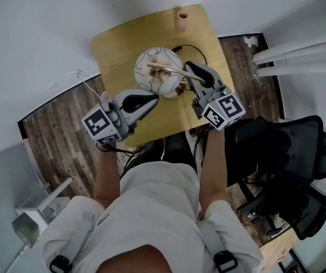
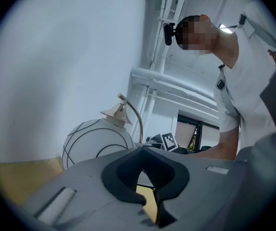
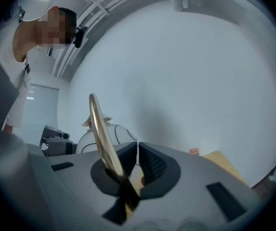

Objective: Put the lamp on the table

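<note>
**Entry: globe lamp, standing on the wooden table**

We list the right gripper [image 1: 190,68] first. Its pads [image 3: 150,165] stand a thin slit apart, with nothing pressed between the tips. The lamp's brass arm [image 3: 99,138] crosses the left jaw and runs down behind the pads, and we cannot tell whether it is pinched there. We judge the arm was chosen as a handle because the globe is too wide and too fragile to clamp.

The left gripper [image 1: 155,100] has its fingers together and holds nothing. It sits just beside the globe's near side, and we cannot tell if it touches. We take it for a steadying stop rather than a grip.

The lamp [image 1: 158,73] is a white globe with dark line-work. It stands upright at the middle of the table [image 1: 117,50], so the placing looks all but done. Its black cord [image 1: 199,53] loops across the tabletop behind it.

The only container is a small cup [image 1: 182,16] at the table's far edge, well apart from the lamp. We cannot make out what is in it.
</note>
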The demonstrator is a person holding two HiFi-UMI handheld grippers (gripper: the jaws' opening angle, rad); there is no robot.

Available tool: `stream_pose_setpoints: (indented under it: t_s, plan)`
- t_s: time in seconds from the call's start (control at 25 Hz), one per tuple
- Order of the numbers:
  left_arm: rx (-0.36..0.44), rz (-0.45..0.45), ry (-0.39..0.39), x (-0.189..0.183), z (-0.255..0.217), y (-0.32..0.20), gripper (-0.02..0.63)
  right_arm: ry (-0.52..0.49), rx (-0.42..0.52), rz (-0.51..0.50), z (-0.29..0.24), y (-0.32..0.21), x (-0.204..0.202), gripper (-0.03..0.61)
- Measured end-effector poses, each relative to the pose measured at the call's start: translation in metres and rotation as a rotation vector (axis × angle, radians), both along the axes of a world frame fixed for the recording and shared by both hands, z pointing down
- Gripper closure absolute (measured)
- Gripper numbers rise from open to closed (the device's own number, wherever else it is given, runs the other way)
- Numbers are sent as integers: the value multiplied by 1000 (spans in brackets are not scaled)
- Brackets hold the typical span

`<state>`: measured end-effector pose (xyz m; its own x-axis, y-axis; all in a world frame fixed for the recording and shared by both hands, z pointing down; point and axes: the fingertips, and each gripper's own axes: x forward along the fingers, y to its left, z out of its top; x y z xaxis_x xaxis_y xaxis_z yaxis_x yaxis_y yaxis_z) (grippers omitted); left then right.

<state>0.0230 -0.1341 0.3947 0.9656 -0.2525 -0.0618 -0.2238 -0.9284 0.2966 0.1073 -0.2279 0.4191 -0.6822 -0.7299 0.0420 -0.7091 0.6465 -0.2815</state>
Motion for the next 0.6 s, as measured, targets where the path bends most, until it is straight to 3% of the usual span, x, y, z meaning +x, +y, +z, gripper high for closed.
stream_pose_setpoints:
  t_s: [0.28,0.44,0.52,0.6]
  plan:
    - [-4,-11,-6,2,2,1,615,16,-4,8,4,2,4,543]
    - [-3,-15,-7,3,1,3,615,41,-11,-4,4,9,10,444]
    - [-2,-14,-8,3,1,3,614,61,-12,-6,5,12,13,438]
    - [0,-11,-11,5,0,3,614,77,-12,-8,5,16,15,376]
